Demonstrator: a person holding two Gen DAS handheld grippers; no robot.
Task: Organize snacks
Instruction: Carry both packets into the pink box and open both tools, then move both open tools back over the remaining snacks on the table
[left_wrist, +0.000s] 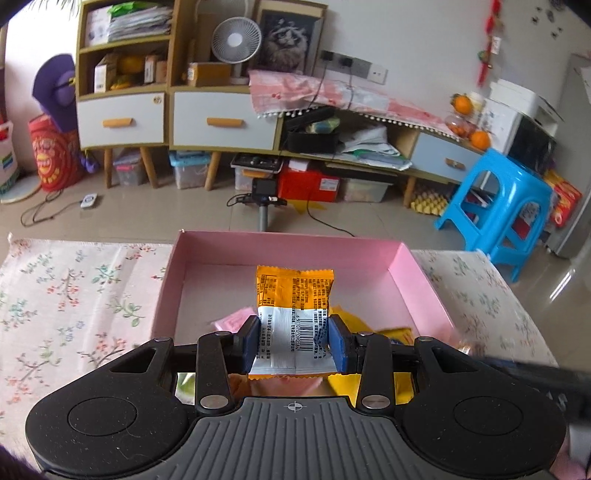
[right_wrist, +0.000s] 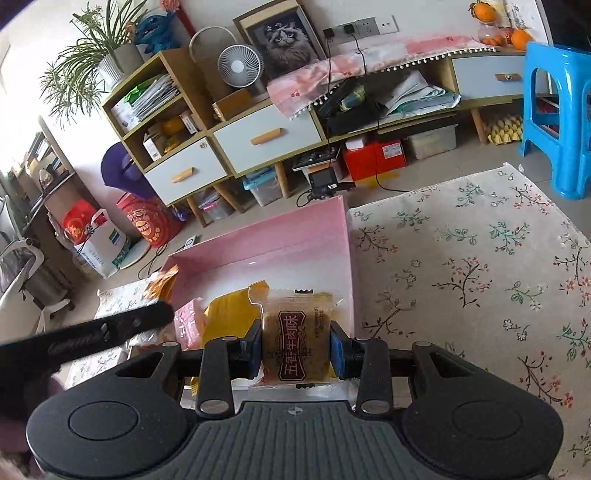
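Cluttered living room beyond: cabinet with pale drawers (left_wrist: 122, 120), blue stool (left_wrist: 498, 206), tiled floor. Nearer, floral-clothed counter (right_wrist: 461, 266) carrying pink box (left_wrist: 280, 245), open-topped, with several packets already lying in its near end.

Left gripper (left_wrist: 294, 341) poised over the box interior, fingers (left_wrist: 337, 345) clamped on orange-and-white packet (left_wrist: 295, 299), barcode side up, packet jutting forward above the box floor. Right gripper (right_wrist: 295, 349) at the box's right wall, fingers (right_wrist: 338, 350) pinching brown beef-snack packet (right_wrist: 297, 332) by its sides, above a yellow packet (right_wrist: 229, 314) and a pink packet (right_wrist: 188, 325).

Judged step: setting both packets into the box. Best done one side at a time, given the left tool's arm crossing close in the right view. Lower until the packet nearly rests on the bottom, aim the orange one at the bare far floor, keep the brown one inside the wall, flat not on edge. Release only once low, then withdraw straight back to avoid dragging neighbours.
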